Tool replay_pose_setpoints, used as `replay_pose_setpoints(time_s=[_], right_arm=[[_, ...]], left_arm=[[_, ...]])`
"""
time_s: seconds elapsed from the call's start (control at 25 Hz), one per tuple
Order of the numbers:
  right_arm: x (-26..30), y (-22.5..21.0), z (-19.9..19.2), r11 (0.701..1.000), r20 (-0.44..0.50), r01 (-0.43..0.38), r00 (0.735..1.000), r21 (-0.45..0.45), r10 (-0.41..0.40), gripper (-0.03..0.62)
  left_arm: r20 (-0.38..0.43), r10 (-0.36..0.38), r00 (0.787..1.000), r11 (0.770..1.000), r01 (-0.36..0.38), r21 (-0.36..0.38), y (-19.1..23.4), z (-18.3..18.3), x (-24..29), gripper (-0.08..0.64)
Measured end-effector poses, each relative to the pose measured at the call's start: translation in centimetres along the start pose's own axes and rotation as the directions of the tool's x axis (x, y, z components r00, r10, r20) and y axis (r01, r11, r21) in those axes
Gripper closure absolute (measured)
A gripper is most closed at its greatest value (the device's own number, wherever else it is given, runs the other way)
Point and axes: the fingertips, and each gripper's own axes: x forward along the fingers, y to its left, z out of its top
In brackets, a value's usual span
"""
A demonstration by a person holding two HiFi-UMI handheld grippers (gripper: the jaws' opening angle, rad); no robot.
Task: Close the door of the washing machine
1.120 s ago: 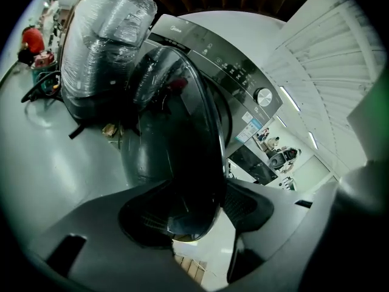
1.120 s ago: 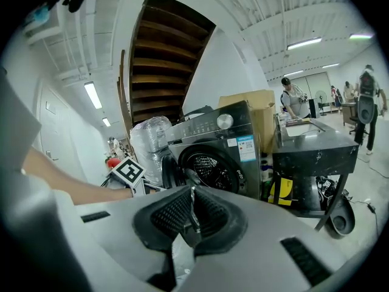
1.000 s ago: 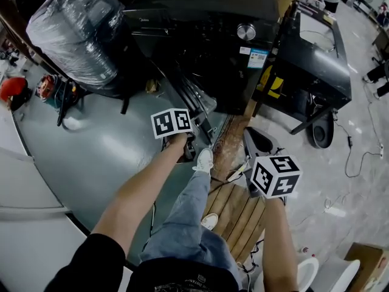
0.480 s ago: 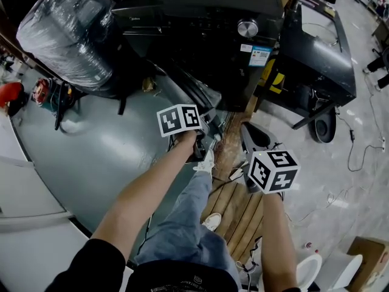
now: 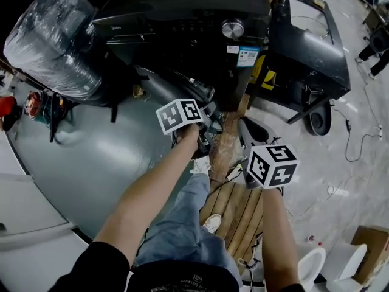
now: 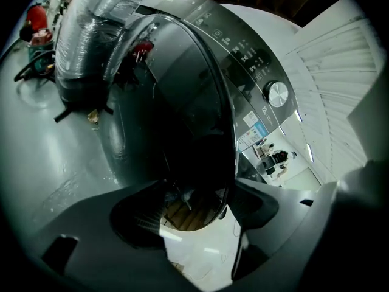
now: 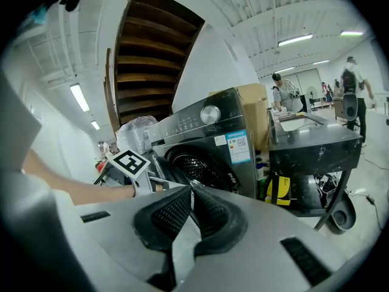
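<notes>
Floor: grey-green paint (image 5: 91, 157), with a wooden pallet (image 5: 240, 208) at 6 o'clock in the head view.
Washer (image 5: 200, 11): dark front-loader at 12 o'clock, with a round knob (image 5: 231, 28) and a blue label (image 5: 246, 56) on its front.
Door (image 6: 182, 102): open, swung out from the drum toward 10 o'clock, its free edge by the left gripper.
Left gripper (image 6: 194, 208): at the door's edge. The jaws stand wide and have just been opening. The door's rim runs between them, and the pads do not press on it.
Right gripper (image 7: 191, 187): at 4 o'clock from the left one, pointed at the washer. The jaws are closed together with nothing between them.
Bundle (image 5: 51, 38): plastic-wrapped, at 10 o'clock, beside the washer.
Counter (image 5: 310, 53): dark, at 2 o'clock, just right of the washer.
</notes>
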Motion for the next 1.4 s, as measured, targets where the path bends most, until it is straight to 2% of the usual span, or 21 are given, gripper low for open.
replay_pose_setpoints(time_s=[0.4, 1.0, 1.4], right_arm=[[2.1, -2.2, 1.7, 0.999, 0.016, 0.018, 1.000, 0.027, -0.018, 0.569], [4.4, -6.5, 3.6, 0.998, 0.027, 0.048, 0.998, 0.050, -0.049, 0.569], [5.5, -7.5, 4.0, 0.998, 0.018, 0.041, 0.999, 0.044, -0.042, 0.569]], left_arm=[[-0.010, 0.017, 1.000, 0.998, -0.017, -0.058, -1.7, 1.8, 2.7, 0.232], [-0.015, -0.003, 1.000, 0.989, 0.000, -0.147, -3.8, 4.4, 7.3, 0.218], [0.003, -0.024, 1.000, 0.980, 0.024, -0.196, -4.7, 5.6, 8.6, 0.206]])
